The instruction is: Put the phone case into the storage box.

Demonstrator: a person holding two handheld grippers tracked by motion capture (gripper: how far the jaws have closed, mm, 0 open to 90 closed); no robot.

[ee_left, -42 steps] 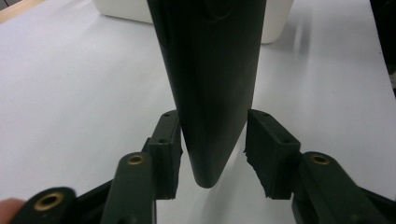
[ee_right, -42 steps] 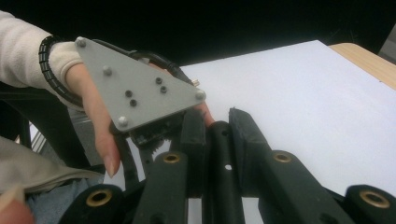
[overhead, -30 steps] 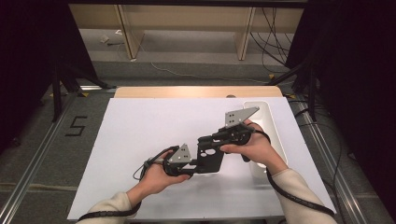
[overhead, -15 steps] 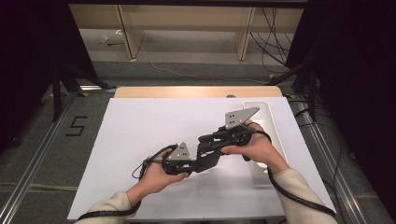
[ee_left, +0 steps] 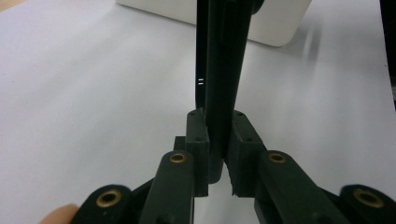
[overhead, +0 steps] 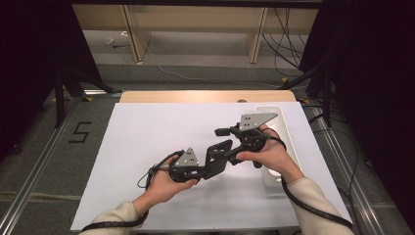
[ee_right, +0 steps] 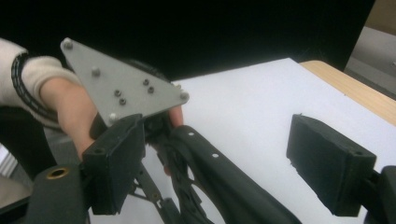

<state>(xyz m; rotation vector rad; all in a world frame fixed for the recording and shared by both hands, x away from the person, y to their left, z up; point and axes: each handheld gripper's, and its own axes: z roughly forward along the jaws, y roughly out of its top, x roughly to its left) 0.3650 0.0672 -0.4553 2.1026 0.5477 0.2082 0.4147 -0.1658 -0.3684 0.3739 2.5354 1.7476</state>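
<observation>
While the left gripper (ee_left: pixel 215 161) is squeezing the flat black part (ee_left: pixel 218 84), the right gripper (ee_right: pixel 219 172) has just been opening its jaws and is letting go of it.

Black part's (ee_left: pixel 219 70) top — cut off

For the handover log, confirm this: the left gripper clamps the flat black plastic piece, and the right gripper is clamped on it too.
The left gripper does clamp the flat black plastic piece, but the right gripper does not: its jaws have just been opening and stand apart around it, as the right gripper view shows.
</observation>
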